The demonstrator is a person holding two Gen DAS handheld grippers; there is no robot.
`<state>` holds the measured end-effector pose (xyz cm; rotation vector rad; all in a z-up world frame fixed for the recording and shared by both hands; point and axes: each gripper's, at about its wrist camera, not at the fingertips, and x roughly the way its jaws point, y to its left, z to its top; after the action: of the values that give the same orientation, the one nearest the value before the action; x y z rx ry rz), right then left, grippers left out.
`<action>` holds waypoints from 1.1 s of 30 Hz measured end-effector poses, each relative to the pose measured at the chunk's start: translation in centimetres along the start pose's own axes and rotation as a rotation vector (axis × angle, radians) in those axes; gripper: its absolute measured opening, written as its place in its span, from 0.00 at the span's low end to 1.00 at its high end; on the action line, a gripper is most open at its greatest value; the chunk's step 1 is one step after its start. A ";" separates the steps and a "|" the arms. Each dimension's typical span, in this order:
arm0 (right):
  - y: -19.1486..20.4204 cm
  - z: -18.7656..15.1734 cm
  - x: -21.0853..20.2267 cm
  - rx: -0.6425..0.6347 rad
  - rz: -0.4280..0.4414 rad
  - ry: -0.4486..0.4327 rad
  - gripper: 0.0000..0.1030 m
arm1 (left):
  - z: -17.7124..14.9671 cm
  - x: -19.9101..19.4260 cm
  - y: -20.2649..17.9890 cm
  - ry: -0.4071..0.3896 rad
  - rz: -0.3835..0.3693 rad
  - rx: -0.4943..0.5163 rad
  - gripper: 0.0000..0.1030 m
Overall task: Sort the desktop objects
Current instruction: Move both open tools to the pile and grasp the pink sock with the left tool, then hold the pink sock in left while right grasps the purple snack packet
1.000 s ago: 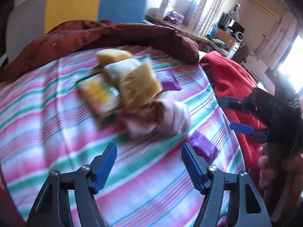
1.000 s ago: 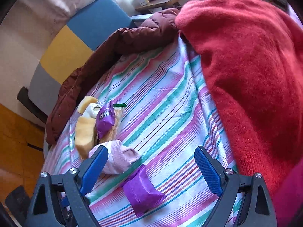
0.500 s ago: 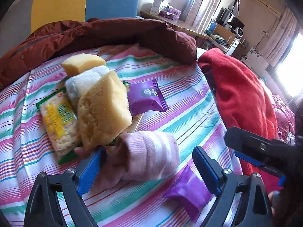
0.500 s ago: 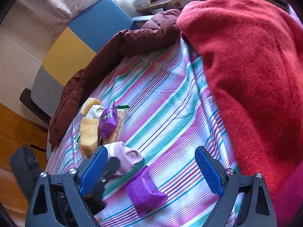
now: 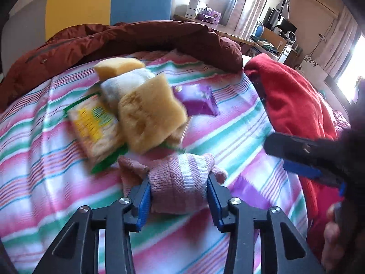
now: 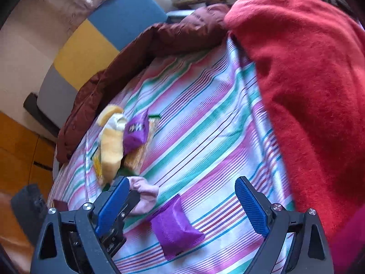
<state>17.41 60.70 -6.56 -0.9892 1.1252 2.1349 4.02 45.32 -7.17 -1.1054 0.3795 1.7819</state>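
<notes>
A pink striped sock (image 5: 182,171) lies on the striped bed sheet (image 5: 45,159). My left gripper (image 5: 179,182) is closing on it, and both blue pads press its sides. Behind it is a heap: a large yellow sponge (image 5: 150,116), a cracker packet (image 5: 95,125), a white sock (image 5: 127,84), a small yellow sponge (image 5: 118,66) and a purple packet (image 5: 196,100). My right gripper (image 6: 181,182) stands open a little above a second purple packet (image 6: 175,226), with nothing between its fingers. In the right wrist view, the pink sock (image 6: 143,194) shows beside the left finger.
A red blanket (image 6: 308,80) is piled along the right side of the bed. A maroon jacket (image 5: 136,38) lies across the far end, in front of a yellow and blue headboard (image 5: 109,4). A desk with clutter stands beyond.
My left gripper moved forward over the pink sock and its jaws went from wide open to pressed on the sock. The right gripper has barely moved.
</notes>
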 end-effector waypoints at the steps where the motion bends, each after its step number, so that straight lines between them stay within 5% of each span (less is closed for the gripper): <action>1: 0.3 -0.1 0.3 -0.020 0.006 0.020 0.92 | -0.7 -0.5 0.3 -0.001 -0.004 -0.007 0.41; 15: 4.0 -3.1 2.8 -0.270 -0.102 0.164 0.91 | -7.2 -6.2 5.3 -0.023 0.023 -0.125 0.39; 22: 5.1 -4.4 4.4 -0.386 -0.230 0.213 0.74 | -7.5 -6.0 5.2 -0.043 0.023 -0.117 0.39; 27: 5.6 -4.7 4.4 -0.441 -0.277 0.190 0.49 | -7.7 -6.1 5.1 -0.059 0.035 -0.111 0.39; 31: 5.7 -4.6 4.1 -0.455 -0.273 0.162 0.14 | -8.0 -6.5 5.2 -0.067 0.036 -0.136 0.38; 33: 5.6 -4.4 4.0 -0.445 -0.250 0.161 0.09 | -8.3 -6.6 5.1 -0.071 0.044 -0.131 0.38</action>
<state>12.55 54.50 -8.89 -1.4388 0.5572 2.1680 4.73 33.62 -7.34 -1.1286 0.2492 1.9011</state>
